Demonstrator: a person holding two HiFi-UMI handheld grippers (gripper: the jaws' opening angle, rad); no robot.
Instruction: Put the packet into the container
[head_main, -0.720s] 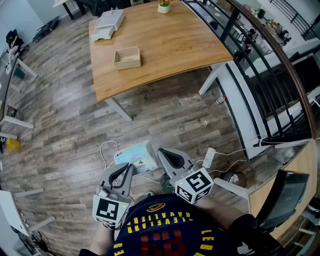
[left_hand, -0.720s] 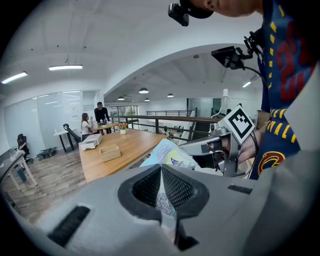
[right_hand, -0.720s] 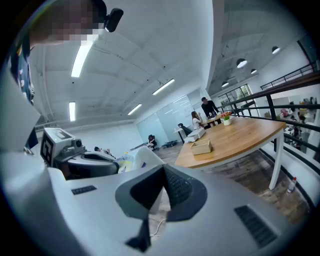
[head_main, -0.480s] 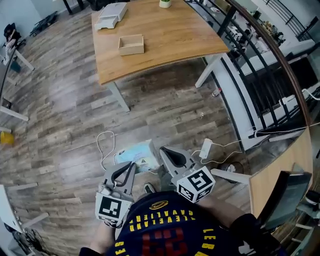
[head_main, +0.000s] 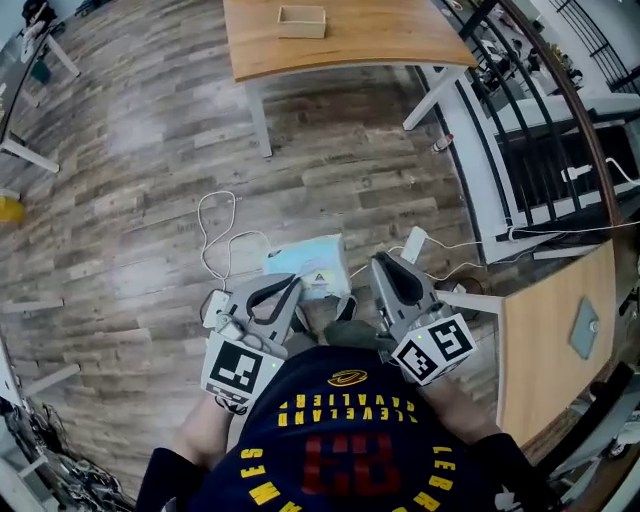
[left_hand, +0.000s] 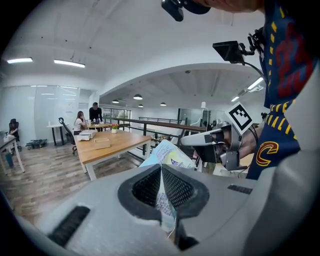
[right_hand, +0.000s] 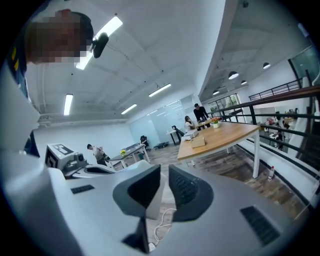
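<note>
Left gripper (head_main: 293, 285) pinching packet (head_main: 312, 266), tilted slightly downward

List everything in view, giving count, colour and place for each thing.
packet: one, pale blue and white, clamped in the left gripper, above the floor
container: one, light wood open box, on the far table
table: one, wood top and white legs, top of the head view
cable: one, white, looped on the wood floor
power adapter: one, white, on the floor by the right gripper
railing: one, black, right side
side desk: one, wood, right edge
people: at least three, far off by the desks
shirt: one, navy with yellow print, bottom
left gripper: one, grey, shut on the packet
right gripper: one, grey, shut, empty
</note>
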